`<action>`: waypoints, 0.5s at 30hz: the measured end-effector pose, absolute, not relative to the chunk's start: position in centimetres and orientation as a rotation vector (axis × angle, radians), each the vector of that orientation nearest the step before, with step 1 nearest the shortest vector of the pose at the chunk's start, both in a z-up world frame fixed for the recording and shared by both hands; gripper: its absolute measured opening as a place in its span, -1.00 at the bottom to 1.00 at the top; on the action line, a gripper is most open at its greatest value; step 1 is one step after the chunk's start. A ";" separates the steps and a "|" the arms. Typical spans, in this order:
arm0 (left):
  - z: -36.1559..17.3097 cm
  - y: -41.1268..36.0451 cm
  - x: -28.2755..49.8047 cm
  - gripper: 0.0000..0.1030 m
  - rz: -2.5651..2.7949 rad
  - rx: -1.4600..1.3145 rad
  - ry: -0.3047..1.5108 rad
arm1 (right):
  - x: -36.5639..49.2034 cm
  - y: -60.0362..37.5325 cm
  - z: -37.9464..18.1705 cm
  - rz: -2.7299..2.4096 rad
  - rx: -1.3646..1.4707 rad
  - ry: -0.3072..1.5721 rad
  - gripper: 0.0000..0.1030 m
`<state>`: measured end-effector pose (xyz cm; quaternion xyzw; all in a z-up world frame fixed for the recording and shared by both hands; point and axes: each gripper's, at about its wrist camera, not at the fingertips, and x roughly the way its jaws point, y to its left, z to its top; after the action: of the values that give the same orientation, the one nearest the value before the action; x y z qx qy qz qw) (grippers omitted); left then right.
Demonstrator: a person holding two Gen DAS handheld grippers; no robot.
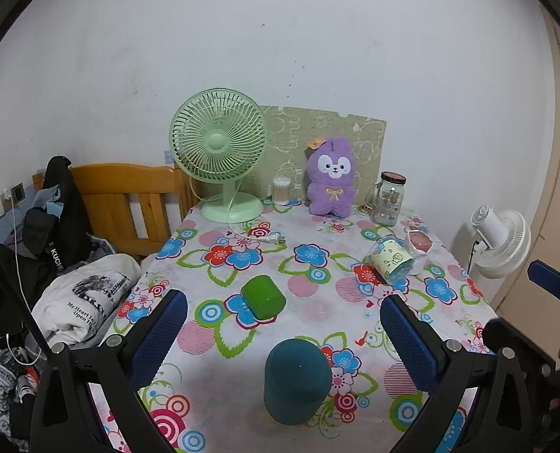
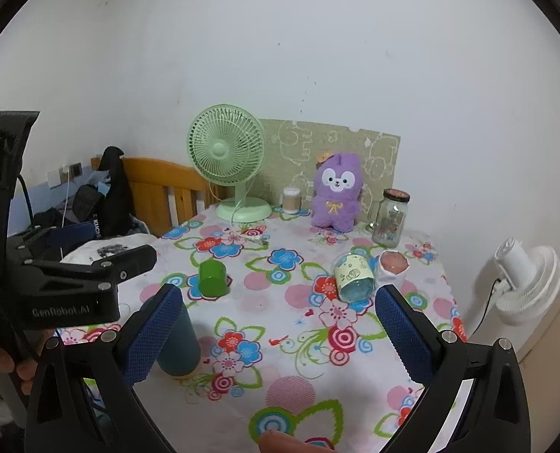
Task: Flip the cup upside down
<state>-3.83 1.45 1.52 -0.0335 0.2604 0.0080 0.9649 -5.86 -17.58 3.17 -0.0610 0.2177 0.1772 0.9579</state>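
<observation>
Both grippers hang over the table (image 1: 317, 234) with fingers spread wide and nothing between them. The teal cup (image 1: 296, 381) stands just ahead of the left gripper (image 1: 283, 324), centred in the gap between its pads, closed end up, so by my reading it already sits mouth down. From the right gripper (image 2: 280, 321) the same cup lies left of the gap, half behind the left finger (image 2: 155, 336). The green cup (image 1: 263, 297) stands further ahead of the left fingers, slightly left of centre, also closed end up. The pale cup (image 1: 391, 262), lying on its side beyond the tip of the left gripper's right finger, looks like the one left to flip.

To do that well, I would use the right gripper: in its view the pale cup (image 2: 353, 277) lies just past its gap, nearer the right finger (image 2: 402, 334). Come in across the barrel, not along it, close on the middle of the sleeve, lift clear of the white bowl (image 2: 393, 266) just beside it, then roll the wrist until the mouth faces down and set it flat.

Which end of the pale cup is open is hard to make out. The teal cup's rim is hidden against the cloth. The right gripper is cut off at the left view's right edge.
</observation>
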 end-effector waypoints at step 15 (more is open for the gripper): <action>0.9 1.8 -3.9 1.00 0.000 -0.087 0.530 | -4.9 -17.2 2.6 0.370 -0.079 0.488 0.99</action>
<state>-3.86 1.83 0.91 -0.0430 0.2620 0.0001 0.9641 -4.92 -17.18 2.56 -0.0391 0.2402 0.1823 0.9527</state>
